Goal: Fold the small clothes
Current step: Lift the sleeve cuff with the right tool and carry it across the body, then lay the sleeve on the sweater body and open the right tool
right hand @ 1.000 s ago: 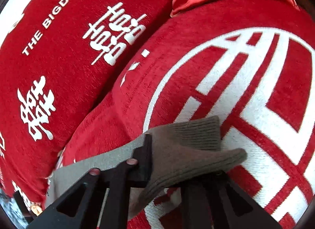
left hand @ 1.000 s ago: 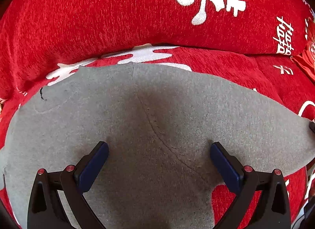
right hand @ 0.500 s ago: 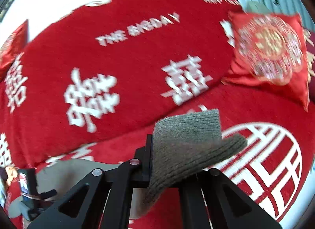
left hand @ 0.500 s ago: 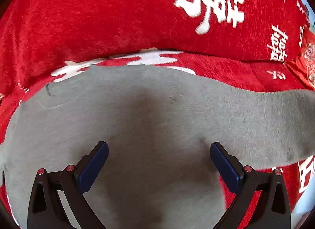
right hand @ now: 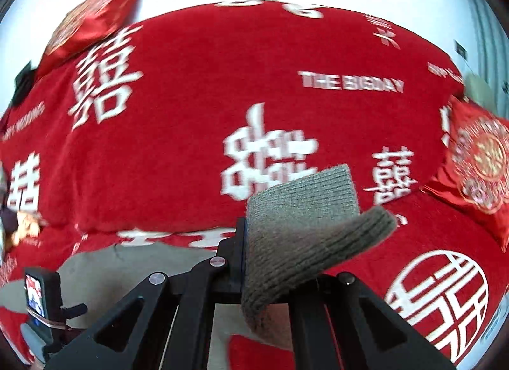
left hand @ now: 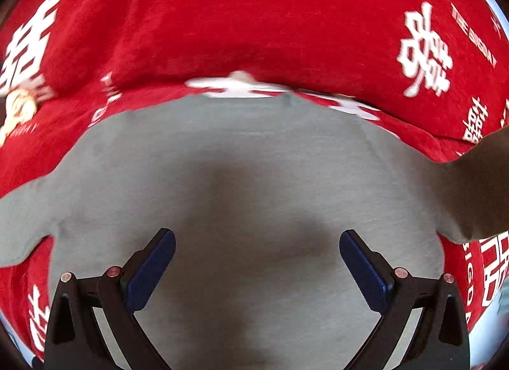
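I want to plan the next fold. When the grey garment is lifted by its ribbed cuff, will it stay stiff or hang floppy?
Probably floppy: the ribbed cuff already curls over the shut right gripper. The grey garment lies flat and follows the red sofa cover, so it likely drapes and trails. The knit looks grippy, hardly slippery.

The left tongs (left hand: 257,265) are two black angular arms with triangular cut-outs, each tipped with a dark blue pad and studded with round reddish screws. The right tongs (right hand: 245,261) share the black framed build, with silver screw heads on their upper edges.
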`<state>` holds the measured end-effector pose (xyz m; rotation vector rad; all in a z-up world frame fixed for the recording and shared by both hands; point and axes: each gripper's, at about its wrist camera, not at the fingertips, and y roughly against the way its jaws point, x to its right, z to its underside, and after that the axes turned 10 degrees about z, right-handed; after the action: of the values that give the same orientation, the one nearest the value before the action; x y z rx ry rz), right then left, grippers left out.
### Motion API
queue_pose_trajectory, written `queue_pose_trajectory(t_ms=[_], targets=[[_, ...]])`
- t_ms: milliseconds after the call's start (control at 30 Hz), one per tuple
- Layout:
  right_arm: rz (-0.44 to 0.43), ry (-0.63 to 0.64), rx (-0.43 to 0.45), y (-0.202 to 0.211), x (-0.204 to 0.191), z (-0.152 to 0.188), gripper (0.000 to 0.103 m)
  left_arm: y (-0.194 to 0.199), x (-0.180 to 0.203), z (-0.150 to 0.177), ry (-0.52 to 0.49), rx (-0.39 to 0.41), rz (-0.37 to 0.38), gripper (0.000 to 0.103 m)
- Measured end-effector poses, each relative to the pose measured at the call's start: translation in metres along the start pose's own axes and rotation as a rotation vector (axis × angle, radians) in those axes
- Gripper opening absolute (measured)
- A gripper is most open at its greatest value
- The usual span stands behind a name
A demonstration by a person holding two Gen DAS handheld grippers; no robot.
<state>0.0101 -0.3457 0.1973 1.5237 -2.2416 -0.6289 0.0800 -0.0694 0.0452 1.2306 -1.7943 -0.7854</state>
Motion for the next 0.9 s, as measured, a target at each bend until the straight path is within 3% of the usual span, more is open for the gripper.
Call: queue_pose_trajectory(t_ms=[433,700,900], targets=[[-0.107,0.256,-0.037,0.001,-0.202,0.046,0.005,0.041,-0.122,0.029,0.148,0.034,-0.029,0.103],[-0.145,0.376,-0.142,-0.022,-0.287,0.102,0.005,0.056,-0.173,0.042,0.234,0.061,-0.027,0.103],[-0.138,0.427,-0.226,-0.044,-0.319,0.133,0.005,0.058,-0.195,0.055,0.275,0.054,-0.017,0.103]])
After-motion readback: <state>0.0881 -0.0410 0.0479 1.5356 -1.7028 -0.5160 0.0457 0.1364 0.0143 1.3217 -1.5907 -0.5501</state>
